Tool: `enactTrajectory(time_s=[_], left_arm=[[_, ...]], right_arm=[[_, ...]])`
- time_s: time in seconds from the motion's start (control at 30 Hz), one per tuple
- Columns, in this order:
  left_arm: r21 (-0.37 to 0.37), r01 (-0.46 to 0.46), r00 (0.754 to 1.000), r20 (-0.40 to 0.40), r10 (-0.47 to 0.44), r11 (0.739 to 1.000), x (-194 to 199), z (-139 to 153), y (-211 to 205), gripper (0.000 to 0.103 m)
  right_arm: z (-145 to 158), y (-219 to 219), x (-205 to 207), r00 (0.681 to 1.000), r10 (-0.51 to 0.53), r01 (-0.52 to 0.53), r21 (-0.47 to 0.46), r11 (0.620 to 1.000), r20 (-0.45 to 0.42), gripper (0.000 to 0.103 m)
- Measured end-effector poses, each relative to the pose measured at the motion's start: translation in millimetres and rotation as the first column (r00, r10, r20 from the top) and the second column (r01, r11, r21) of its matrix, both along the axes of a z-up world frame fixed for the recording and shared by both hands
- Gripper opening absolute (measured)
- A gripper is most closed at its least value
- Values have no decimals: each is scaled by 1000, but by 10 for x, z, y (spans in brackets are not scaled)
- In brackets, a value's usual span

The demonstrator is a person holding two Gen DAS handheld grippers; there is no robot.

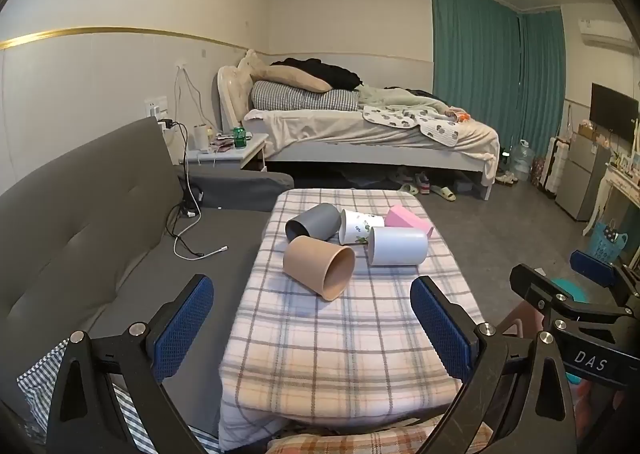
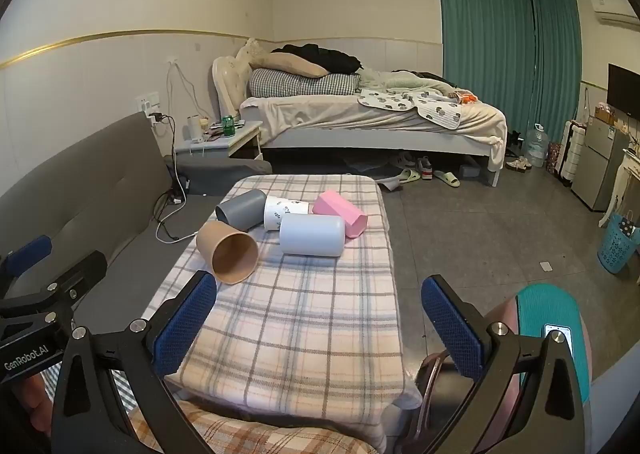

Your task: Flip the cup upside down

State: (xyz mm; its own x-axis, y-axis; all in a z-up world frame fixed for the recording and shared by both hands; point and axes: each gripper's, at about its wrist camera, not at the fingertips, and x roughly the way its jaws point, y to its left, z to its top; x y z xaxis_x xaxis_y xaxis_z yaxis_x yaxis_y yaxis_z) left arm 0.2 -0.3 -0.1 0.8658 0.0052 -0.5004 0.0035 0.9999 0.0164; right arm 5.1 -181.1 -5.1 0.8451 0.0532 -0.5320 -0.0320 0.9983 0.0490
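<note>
Plaid table (image 1: 340, 338): five cups toppled; both claws agape.

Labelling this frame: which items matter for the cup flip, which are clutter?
Job:
tan cup
grey cup
leaf-print cup
pale blue cup
pink cup
left gripper
right gripper

Clutter:
charging cable
green can
blue basket

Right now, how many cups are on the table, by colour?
Tan cup: 1
Grey cup: 1
White patterned cup: 1
Pale blue cup: 1
Pink cup: 1
Total: 5, all lying on their sides.
</note>
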Motion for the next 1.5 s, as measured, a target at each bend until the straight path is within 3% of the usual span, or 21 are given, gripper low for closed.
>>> enactTrajectory(time_s=[1.5], left_arm=[[-15, -1, 1000, -3, 1, 1000, 7, -16, 24, 102]], right_arm=[[-68, 50, 5, 1000, 3, -3, 5, 1000, -7, 103]])
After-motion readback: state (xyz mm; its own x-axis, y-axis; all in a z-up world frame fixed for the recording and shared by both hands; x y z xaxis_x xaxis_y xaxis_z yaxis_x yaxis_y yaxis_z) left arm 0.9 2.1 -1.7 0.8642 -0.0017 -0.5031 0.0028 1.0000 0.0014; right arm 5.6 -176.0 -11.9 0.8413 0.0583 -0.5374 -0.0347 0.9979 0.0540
